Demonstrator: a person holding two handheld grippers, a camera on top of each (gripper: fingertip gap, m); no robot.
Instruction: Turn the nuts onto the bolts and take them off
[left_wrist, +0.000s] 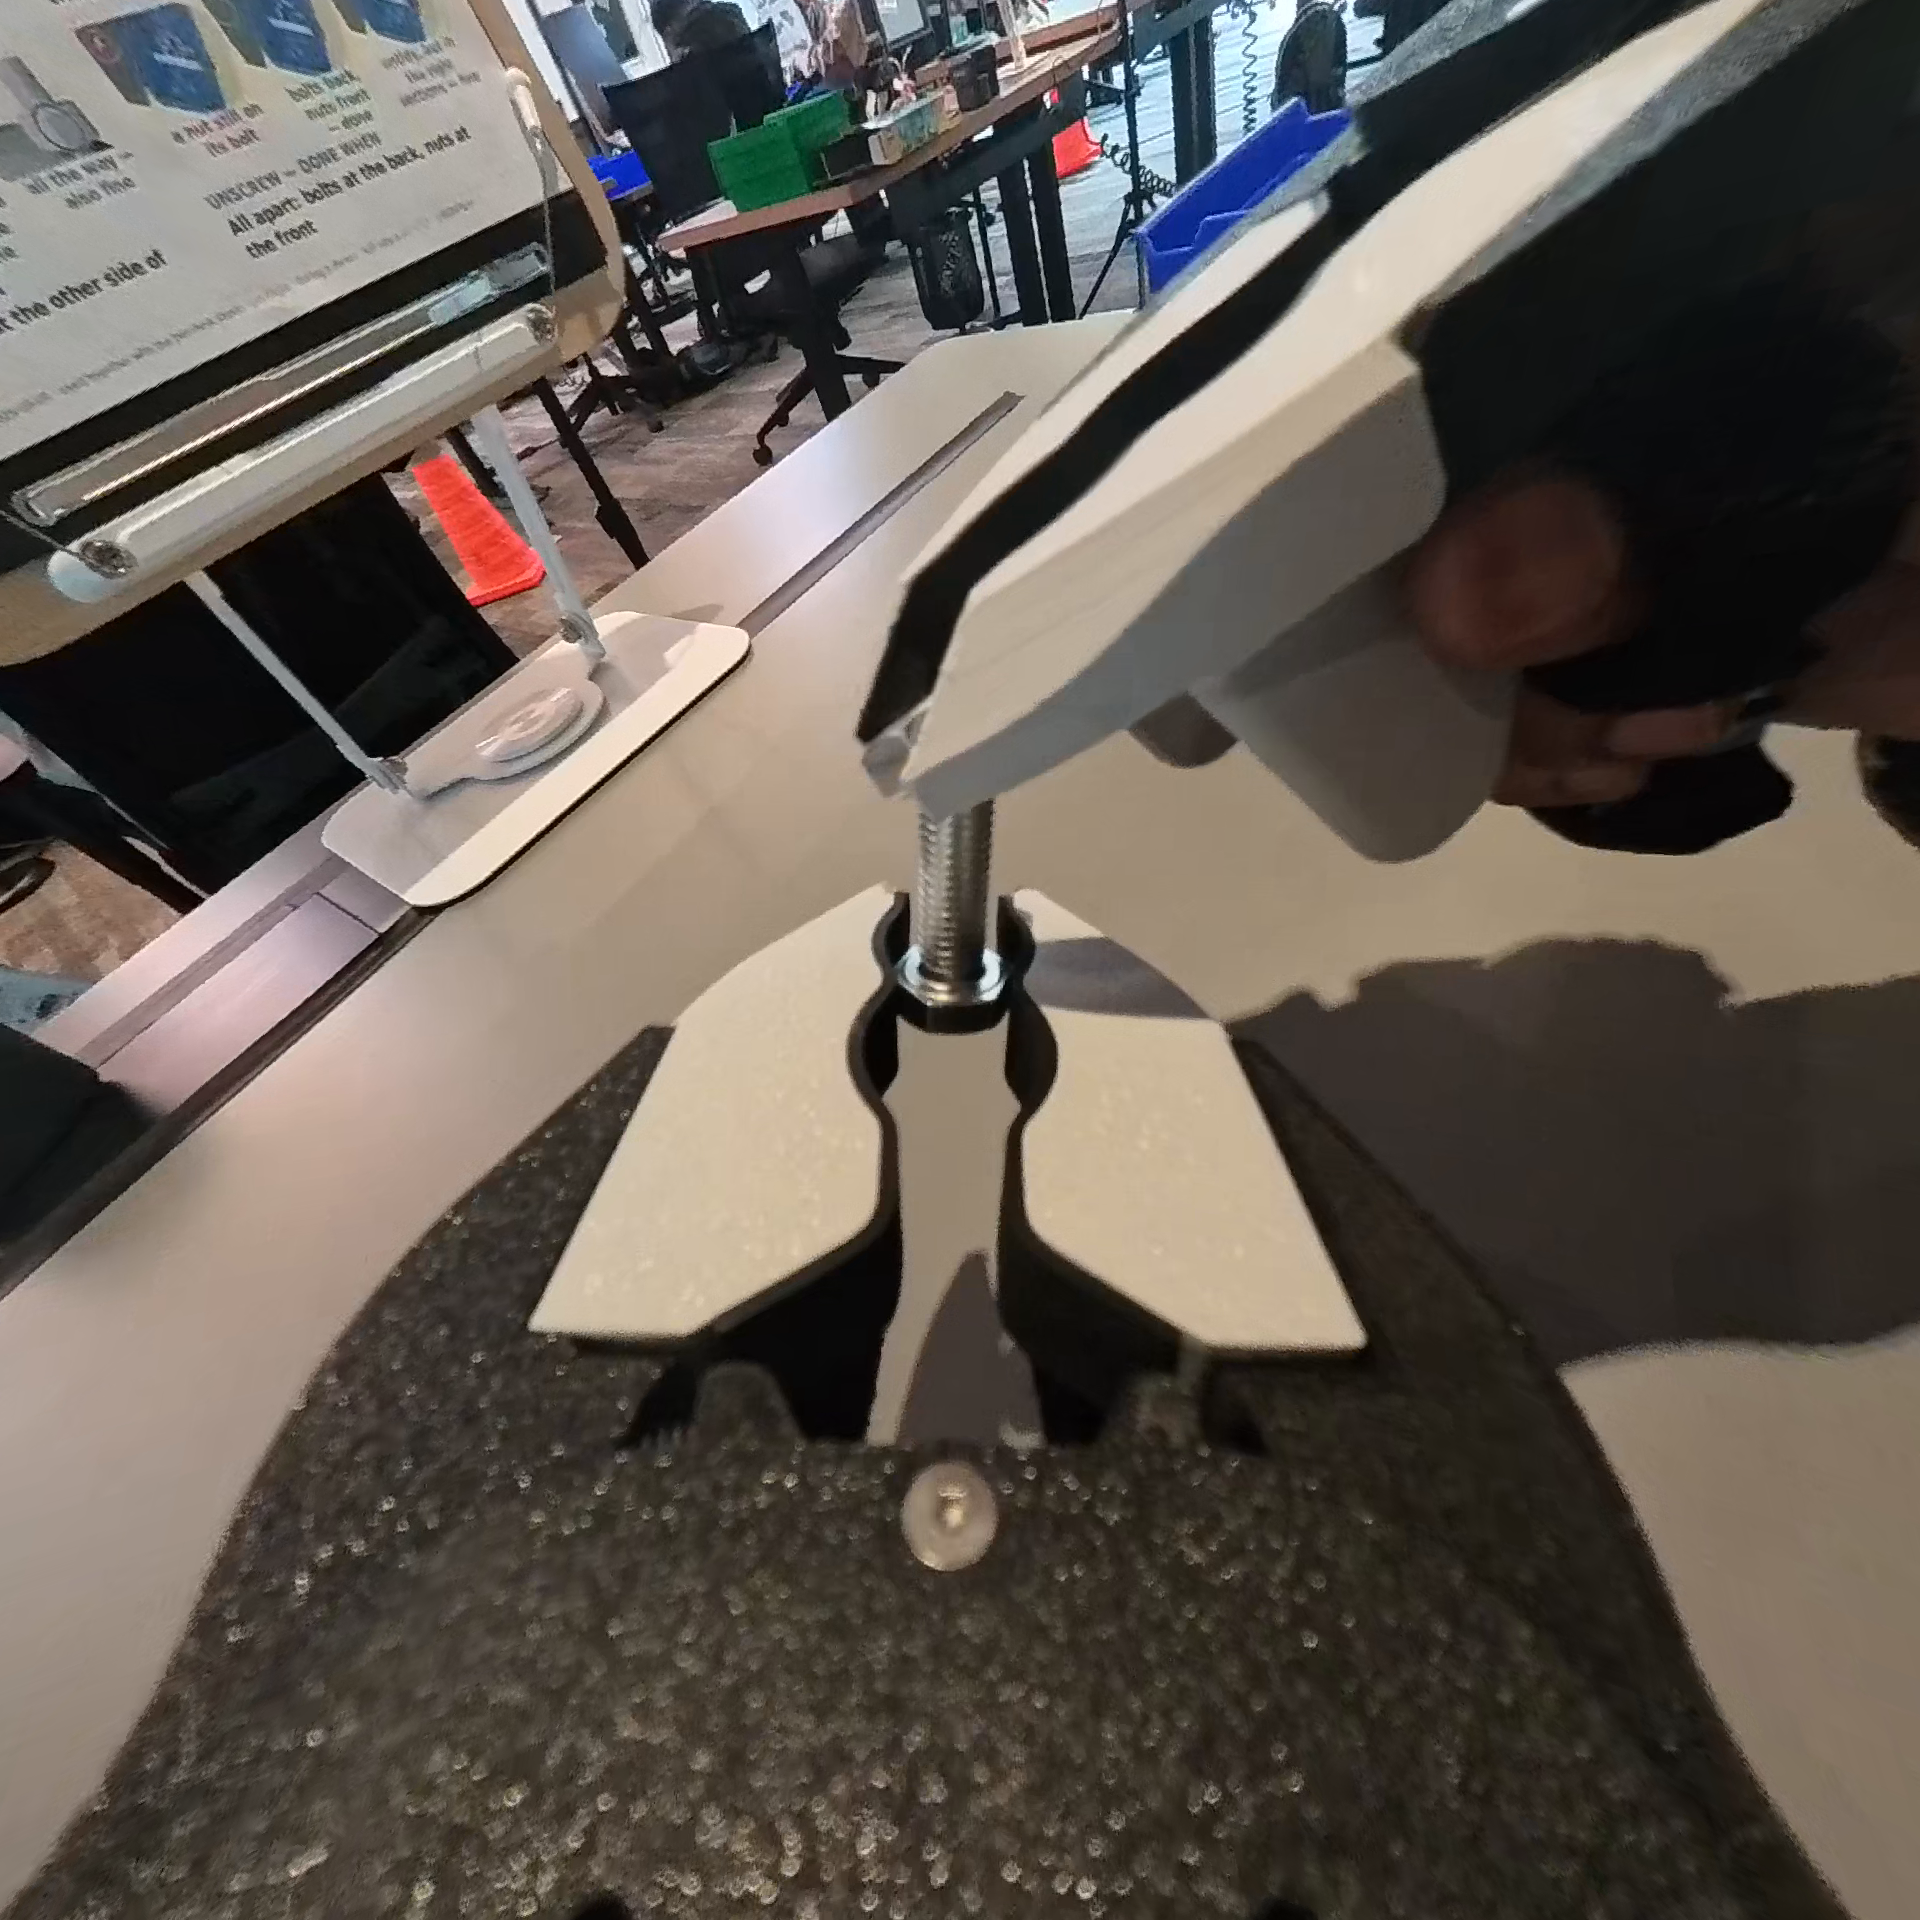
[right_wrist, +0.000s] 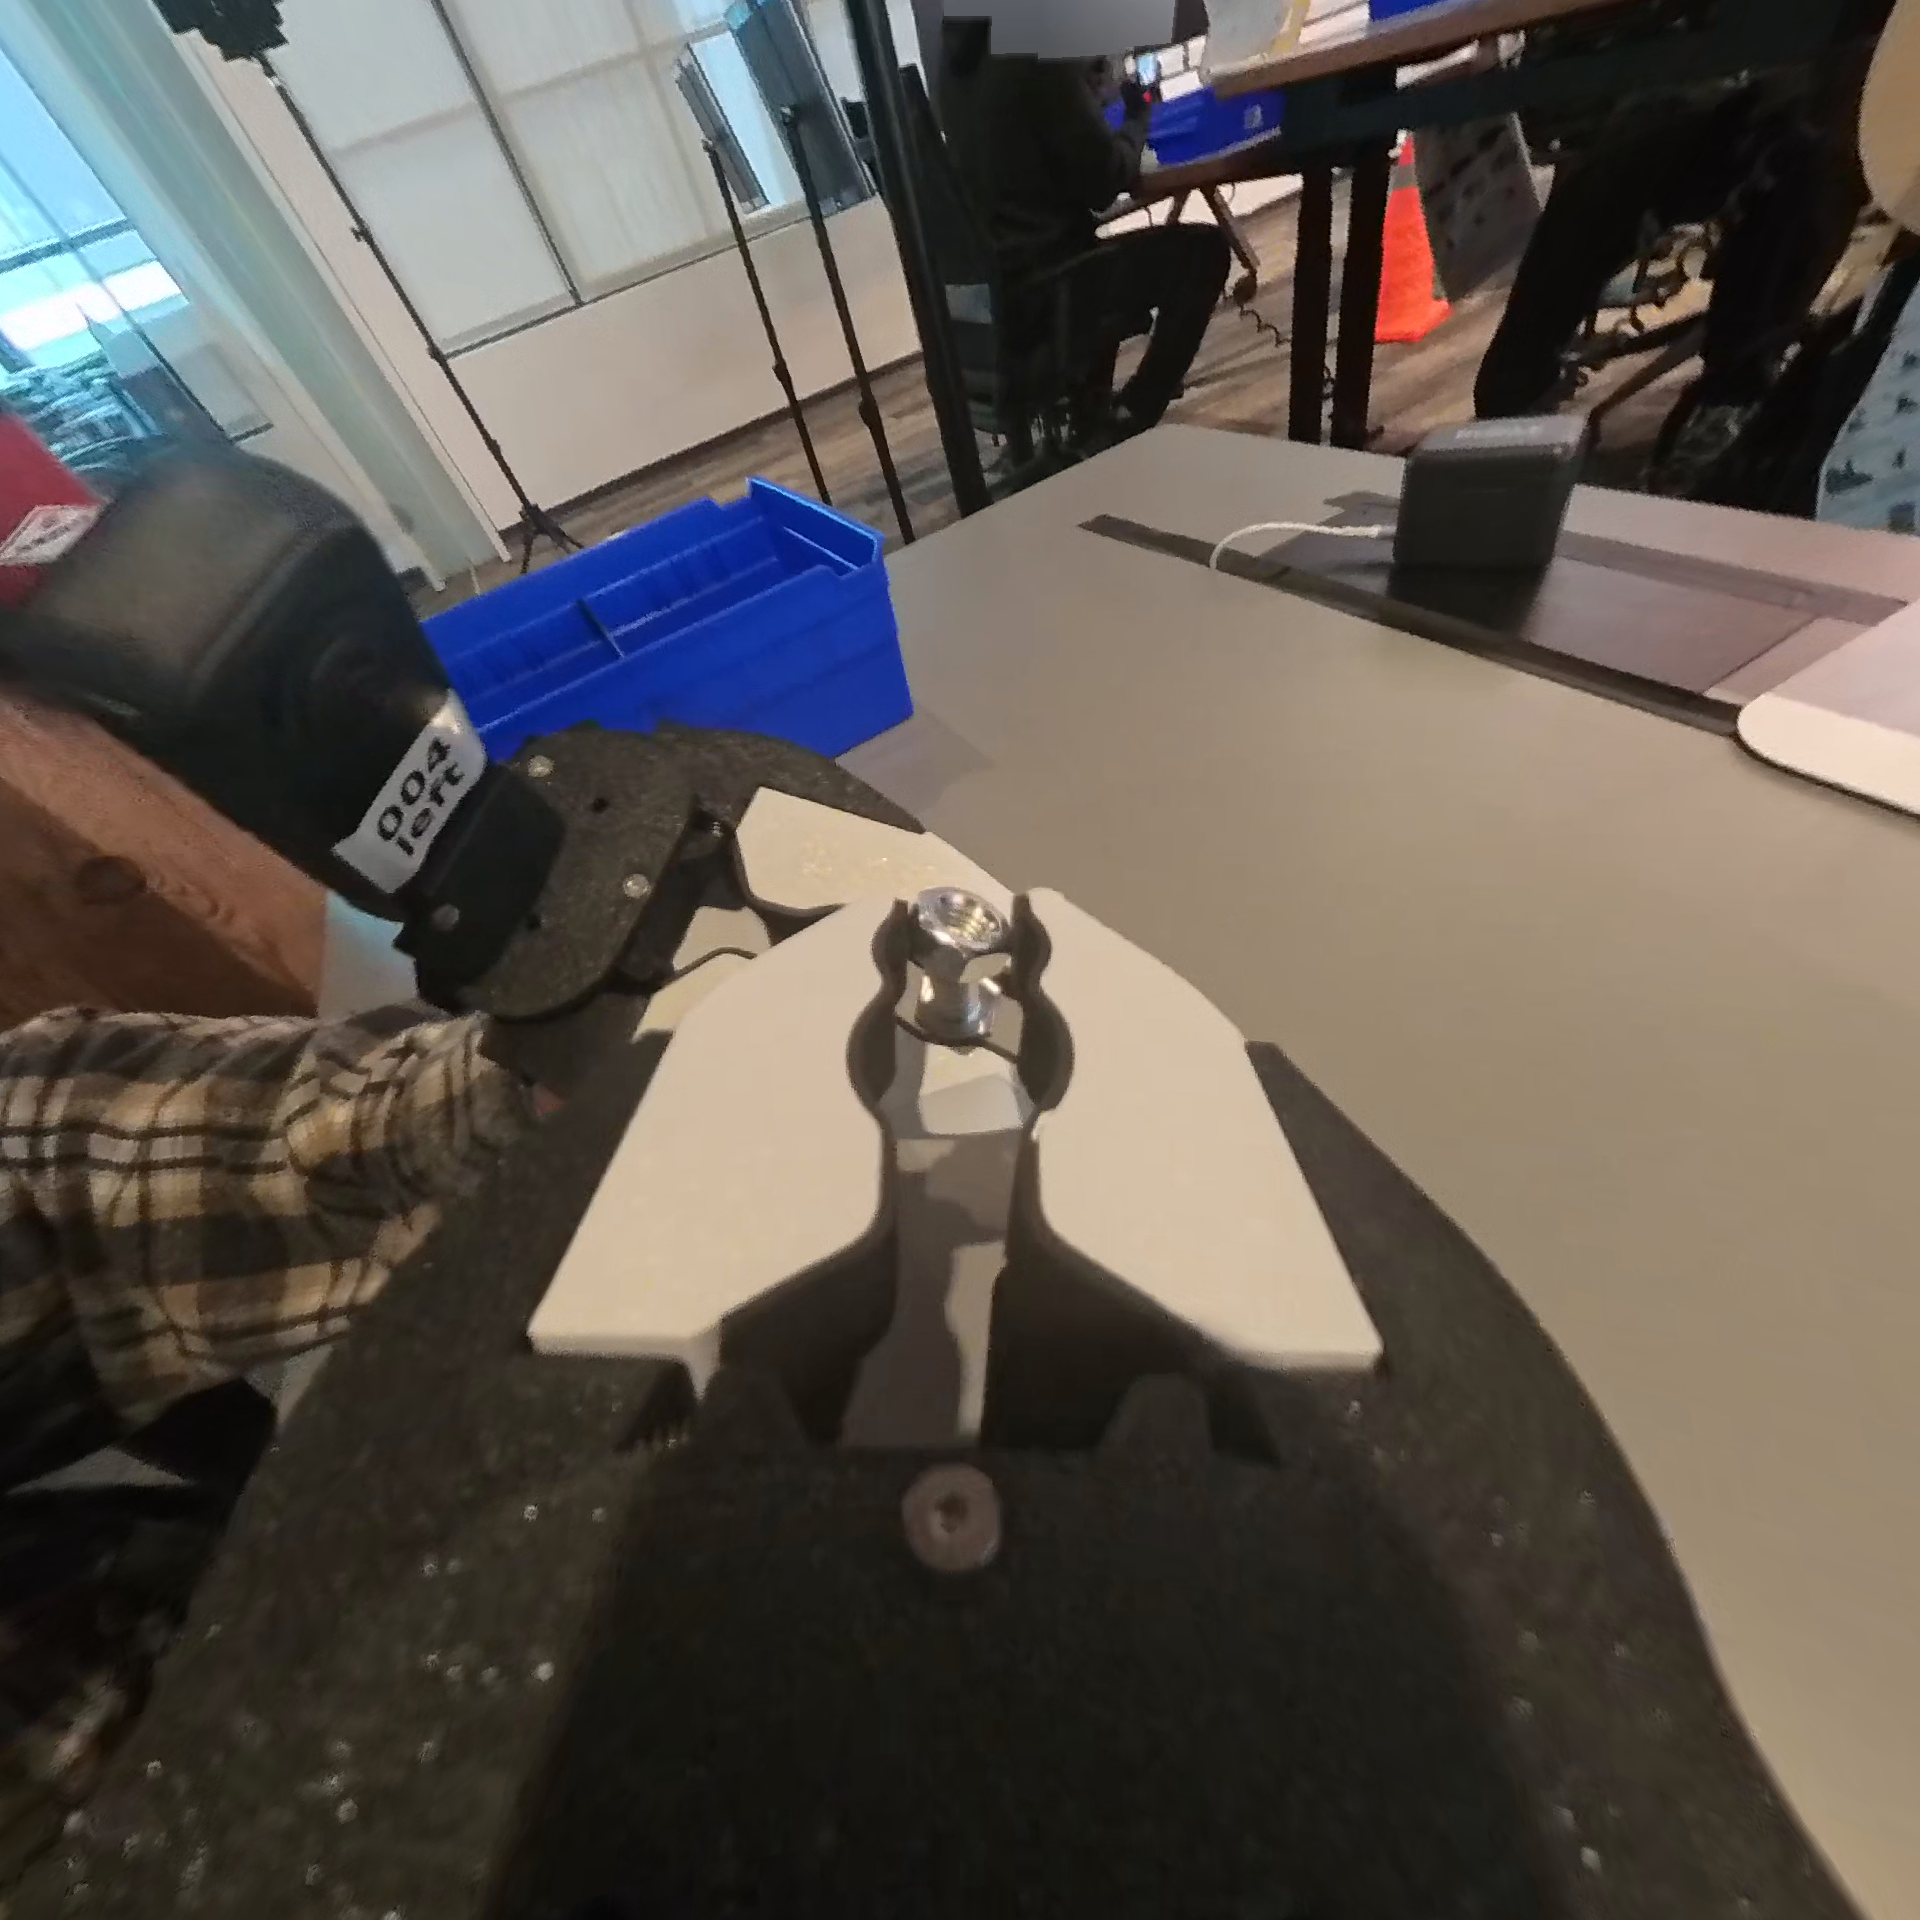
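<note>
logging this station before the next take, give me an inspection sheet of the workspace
surface: pale grey tabletop, dark groove along it
job's things: silver threaded bolt held between the grippers, silver hex nut at its lower end
clutter: white stand with printed board, dark grey box
grippers: left gripper shut on the nut; right gripper shut on the bolt's top
cables: white cable at the box
surroundings: blue plastic bin, orange cone, desks, tripods, seated person
</note>
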